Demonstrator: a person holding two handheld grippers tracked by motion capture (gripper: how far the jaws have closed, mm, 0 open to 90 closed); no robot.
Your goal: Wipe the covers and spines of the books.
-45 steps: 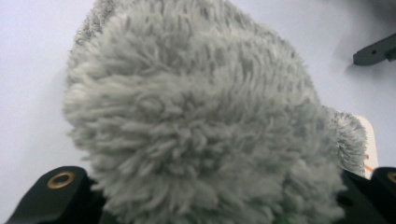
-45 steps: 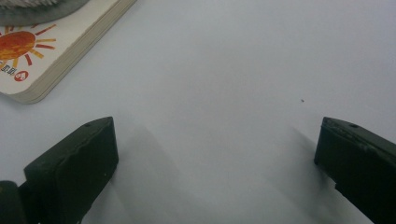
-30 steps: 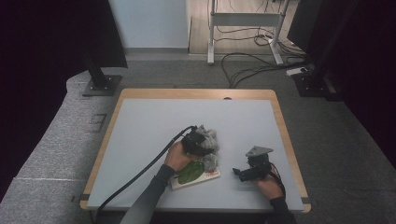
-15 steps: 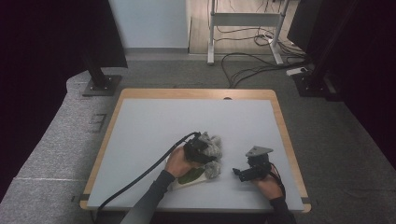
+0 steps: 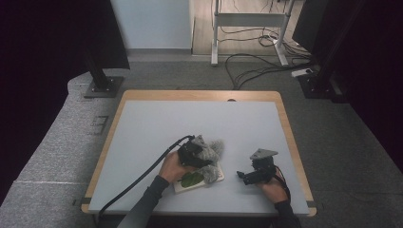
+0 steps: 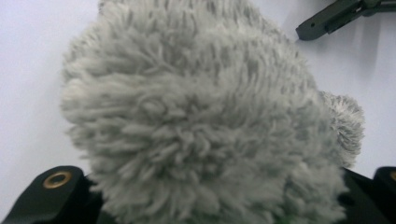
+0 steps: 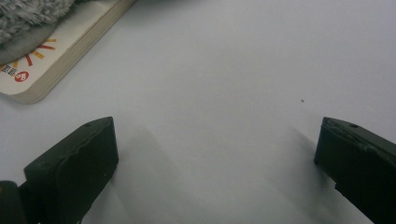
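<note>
My left gripper (image 5: 202, 154) is clamped on the grey plush toy (image 5: 209, 154), the jaws pressed in on both sides of its fluffy body, low and just right of centre on the white table (image 5: 157, 128). From the high view the toy's long axis runs slantwise, from the near end over the book (image 5: 197, 179) up and away to the right, where a fuzzy tuft sticks out toward the far edge. Its near end lies on the book, a thin board book with a cream edge and a green shape on its cover, flat on the table by my left hand (image 5: 171, 167).

Over to the left gripper view: shaggy grey pile (image 6: 201, 116) in close, loops of yarn-like fur, pale grey with darker flecks, and a smaller rounded lump (image 6: 345, 123) poking out at the right side. The high view gives none of that texture. Up in the corner of this view there's the dark tip of my other gripper (image 6: 327, 21) over the white surface.

The right gripper (image 5: 249, 176) sits well to the right of the toy, jaws wide apart with nothing between them but bare tabletop. Its own view picks up what the high view can't: the book's rounded corner (image 7: 51, 60) with red and orange ray marks and a small red logo, and a grey fringe of the toy (image 7: 32, 14) lying on it.
</note>
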